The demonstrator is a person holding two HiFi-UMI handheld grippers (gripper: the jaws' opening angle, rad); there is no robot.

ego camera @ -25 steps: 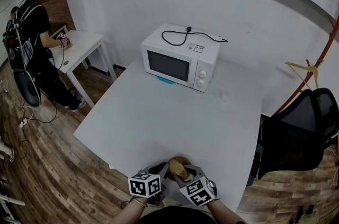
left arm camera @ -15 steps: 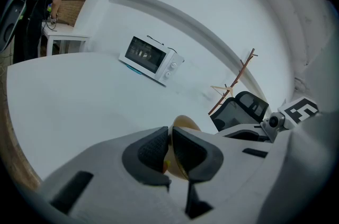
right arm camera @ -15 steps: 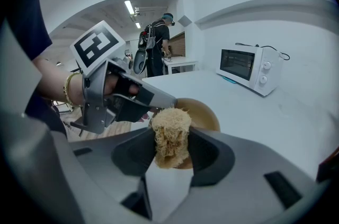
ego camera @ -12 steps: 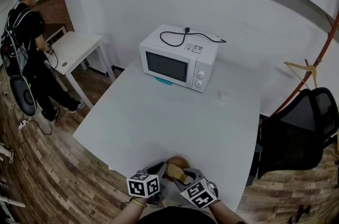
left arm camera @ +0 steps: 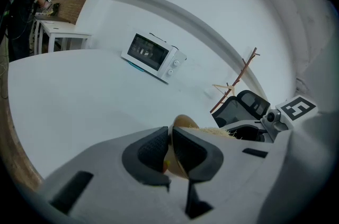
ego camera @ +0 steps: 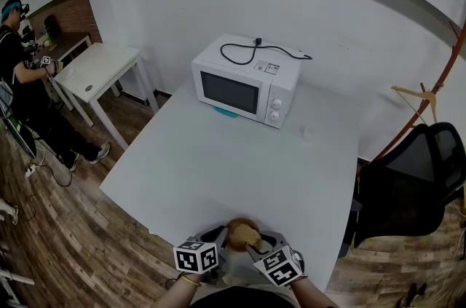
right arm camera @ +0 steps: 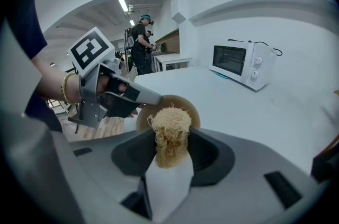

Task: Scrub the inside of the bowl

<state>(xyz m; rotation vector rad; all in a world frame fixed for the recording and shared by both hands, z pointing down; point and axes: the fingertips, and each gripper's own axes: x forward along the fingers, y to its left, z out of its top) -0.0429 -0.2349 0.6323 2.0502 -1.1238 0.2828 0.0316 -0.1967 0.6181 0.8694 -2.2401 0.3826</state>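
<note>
Microwave [ego camera: 244, 84] on white table [ego camera: 218, 168], bowl [right arm camera: 194, 114] at near edge, wood floor [ego camera: 65, 226], black chair [ego camera: 415, 183]

Bowl [ego camera: 244, 231] on your table [ego camera: 218, 168], close at 12 o'clock, microwave [ego camera: 244, 84] farther behind it, chair [ego camera: 411, 186] at 2, side table [ego camera: 98, 70] at 11.

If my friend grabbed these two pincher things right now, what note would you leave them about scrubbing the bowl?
Left gripper: shut on the rim of the brown bowl, holding it tipped on edge above the near edge of the table.
Right gripper: shut on the stringy scrubber, which is right at the bowl's open side.
Done: bowl and scrubber are both gripped and brought together. How clean the inside is can't be seen.
Left: probably rub the scrubber round the inside.
</note>
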